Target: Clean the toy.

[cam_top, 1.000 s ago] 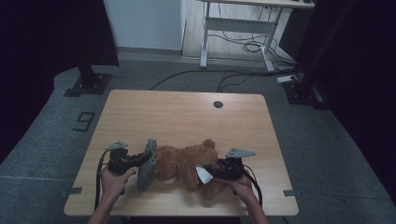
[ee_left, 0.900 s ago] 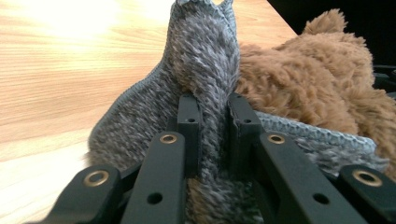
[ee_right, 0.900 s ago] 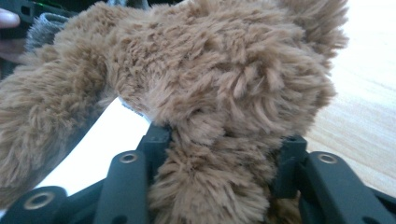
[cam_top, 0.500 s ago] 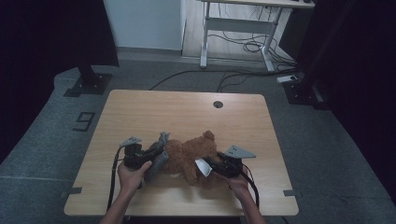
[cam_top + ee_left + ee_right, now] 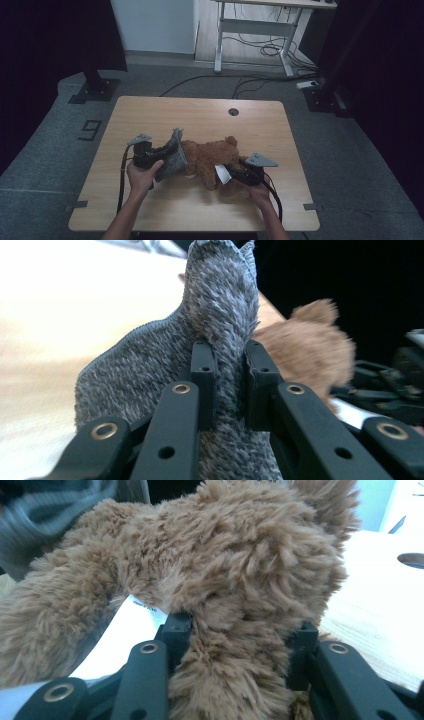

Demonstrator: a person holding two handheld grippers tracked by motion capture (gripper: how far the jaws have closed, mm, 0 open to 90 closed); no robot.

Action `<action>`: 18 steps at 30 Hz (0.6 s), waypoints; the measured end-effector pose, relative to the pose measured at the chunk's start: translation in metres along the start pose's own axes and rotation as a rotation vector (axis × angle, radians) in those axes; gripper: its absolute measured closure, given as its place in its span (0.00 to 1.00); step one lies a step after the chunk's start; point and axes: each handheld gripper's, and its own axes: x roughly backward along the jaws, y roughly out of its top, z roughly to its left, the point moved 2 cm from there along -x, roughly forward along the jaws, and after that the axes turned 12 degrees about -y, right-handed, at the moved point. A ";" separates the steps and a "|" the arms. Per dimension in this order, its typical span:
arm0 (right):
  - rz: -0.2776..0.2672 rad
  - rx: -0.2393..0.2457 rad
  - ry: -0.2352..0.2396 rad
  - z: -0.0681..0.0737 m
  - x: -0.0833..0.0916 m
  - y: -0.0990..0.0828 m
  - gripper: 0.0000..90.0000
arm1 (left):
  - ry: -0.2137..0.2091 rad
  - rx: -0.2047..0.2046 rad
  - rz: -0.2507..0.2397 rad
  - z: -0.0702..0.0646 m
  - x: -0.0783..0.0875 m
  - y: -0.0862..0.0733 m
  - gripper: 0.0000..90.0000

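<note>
Left gripper (image 5: 225, 385): your jaws are nearly closed, pinching the fuzzy grey knit cloth (image 5: 210, 340).
Right gripper (image 5: 235, 645): yours is partly open, clamped around a shaggy limb of the brown plush teddy bear (image 5: 225, 565).
Bear: lying near the light wooden table's (image 5: 150, 115) front edge, cloth touching it.

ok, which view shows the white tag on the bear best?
Right gripper view: the white tag lies large beside the jaws, faint print visible, under the bear's fur. High view shows it as a small white patch. Left gripper view catches a blurred white strip.
</note>
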 end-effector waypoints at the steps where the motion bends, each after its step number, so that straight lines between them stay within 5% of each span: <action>1: 0.002 -0.003 -0.002 0.000 0.000 -0.001 0.64 | -0.012 -0.029 0.007 -0.008 -0.004 0.004 0.87; 7: 0.004 -0.025 -0.025 -0.001 0.000 -0.007 0.63 | -0.048 -0.155 0.086 -0.055 -0.056 0.023 0.86; 10: 0.011 -0.021 -0.031 -0.002 0.000 -0.008 0.62 | -0.068 -0.177 0.139 -0.070 -0.090 0.019 0.86; 12: 0.013 -0.029 -0.033 -0.001 0.000 -0.010 0.61 | -0.076 -0.188 0.188 -0.077 -0.112 0.010 0.86; 15: 0.020 -0.021 -0.030 -0.001 0.002 -0.010 0.61 | -0.035 -0.226 0.244 -0.080 -0.133 -0.009 0.86; 18: 0.040 -0.011 -0.029 -0.003 0.003 -0.014 0.61 | -0.056 -0.190 0.216 -0.071 -0.131 -0.017 0.86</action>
